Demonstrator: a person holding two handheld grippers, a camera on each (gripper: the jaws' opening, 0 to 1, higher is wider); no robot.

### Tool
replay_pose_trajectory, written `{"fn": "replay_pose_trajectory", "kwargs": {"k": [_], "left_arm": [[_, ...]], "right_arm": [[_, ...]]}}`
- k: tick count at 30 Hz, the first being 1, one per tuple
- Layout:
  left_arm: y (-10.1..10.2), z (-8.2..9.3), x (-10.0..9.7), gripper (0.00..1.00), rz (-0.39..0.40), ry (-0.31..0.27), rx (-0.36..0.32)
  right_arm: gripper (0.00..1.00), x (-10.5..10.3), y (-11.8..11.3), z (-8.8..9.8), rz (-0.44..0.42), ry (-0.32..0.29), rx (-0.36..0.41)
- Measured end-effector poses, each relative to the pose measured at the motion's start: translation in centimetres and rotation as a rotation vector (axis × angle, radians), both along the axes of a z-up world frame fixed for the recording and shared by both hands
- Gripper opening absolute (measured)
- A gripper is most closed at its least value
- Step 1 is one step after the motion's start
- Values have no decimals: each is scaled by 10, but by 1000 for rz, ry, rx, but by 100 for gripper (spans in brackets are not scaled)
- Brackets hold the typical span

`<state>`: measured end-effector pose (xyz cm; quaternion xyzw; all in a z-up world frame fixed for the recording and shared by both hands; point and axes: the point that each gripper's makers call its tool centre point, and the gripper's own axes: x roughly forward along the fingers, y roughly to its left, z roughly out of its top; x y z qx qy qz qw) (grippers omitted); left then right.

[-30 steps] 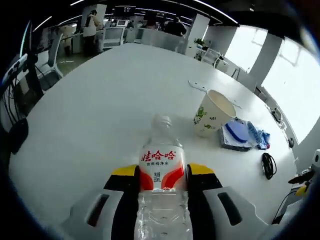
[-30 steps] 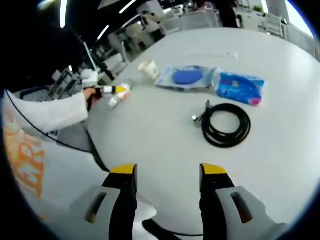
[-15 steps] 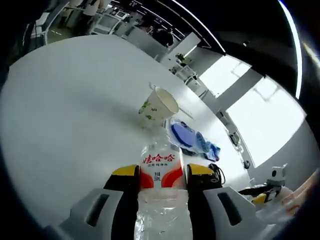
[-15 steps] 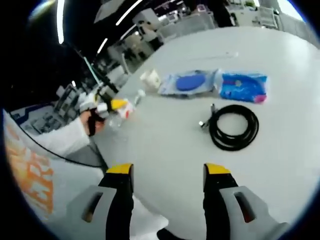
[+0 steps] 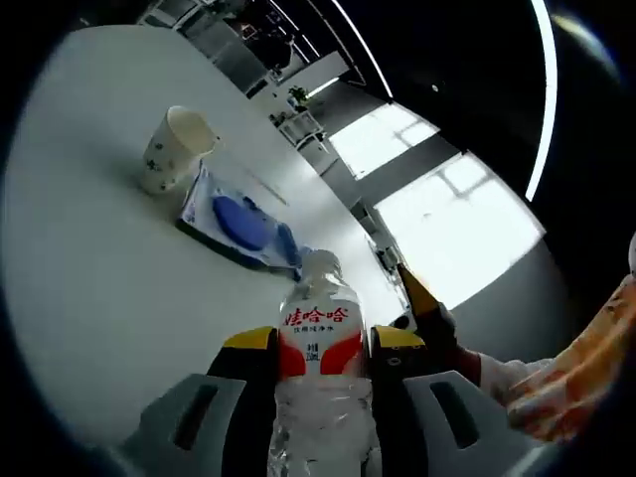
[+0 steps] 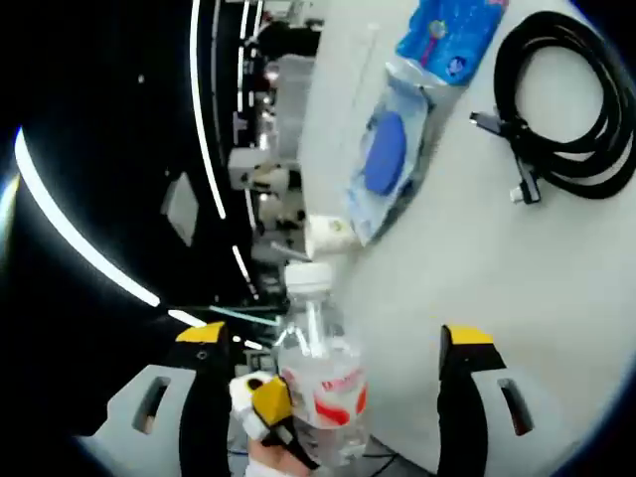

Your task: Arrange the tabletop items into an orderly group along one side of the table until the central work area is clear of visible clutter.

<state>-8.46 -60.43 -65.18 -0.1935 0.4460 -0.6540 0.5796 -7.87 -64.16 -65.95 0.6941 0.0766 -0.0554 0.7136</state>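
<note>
The bottle [image 5: 320, 343] was held clamped in the left gripper [image 5: 322, 353], lifted above the table [image 5: 89, 288]. The right gripper [image 6: 336, 348] was spread wide, holding nothing. Sorting was judged unfinished: cup [image 5: 175, 147], blue packets [image 5: 243, 224] and cable [image 6: 568, 104] lay loosely along the table, nothing obstructing.

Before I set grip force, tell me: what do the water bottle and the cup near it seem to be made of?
The water bottle looks like thin, clear, glossy plastic: the table shows through it, and it carries a red and white printed label. The cup looks like matte paper, off-white with a small green print and a rolled rim, though coated paper or foam cannot be ruled out.
</note>
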Motion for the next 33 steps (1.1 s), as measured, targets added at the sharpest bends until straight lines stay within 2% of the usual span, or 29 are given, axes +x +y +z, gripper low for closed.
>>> {"fn": "replay_pose_trajectory", "kwargs": {"k": [3,4,6,8,9,12,15,16,17,18,19,21,22,23,28,31,32,33], "left_arm": [[-1,6,-3,35,-1,15,-22],[-2,11,-5,35,-3,18,-38],[-4,18,-9,35,-22,4,-64],[-7,21,-13,35,-45,-3,-72],[-8,21,-15,35,-59,-14,-71],[-9,19,-18,35,-103,-82,-55],[-10,20,-22,36,-126,-113,-50],[-9,18,-26,36,-148,-145,-28],[-9,18,-27,36,-169,-175,-34],[-7,13,-29,36,-199,-214,-4],[-7,10,-30,36,-222,-247,4],[-6,10,-37,36,-267,-302,1],[-7,12,-38,36,-267,-324,-5],[-7,12,-39,36,-262,-304,-3],[-7,13,-43,37,-300,-307,-30],[-8,21,-43,38,-331,-402,-81],[-8,23,-43,38,-334,-418,-90],[-9,27,-41,39,-342,-475,-119]], "right_arm": [[78,-1,-5,2,36,42,-134],[76,-2,-4,-1,49,66,-148],[73,-1,-5,1,38,68,-135],[70,-3,-17,4,-22,81,-212],[69,-4,-17,7,-17,79,-213],[59,-6,-25,11,-28,88,-217],[45,-7,-27,12,-12,103,-232],[42,-7,-27,14,-15,106,-248],[35,-8,-28,14,-6,115,-298],[28,-9,-25,17,13,112,-317],[26,-7,-26,18,-13,121,-292],[22,-4,-26,30,-11,61,-288],[22,-4,-25,32,19,67,-342],[21,-4,-24,35,32,62,-358],[21,-3,-17,55,100,16,-514],[21,-3,-12,72,135,-47,-601],[21,-3,-11,77,144,-72,-623],[21,-3,-9,87,159,-119,-666]]}}
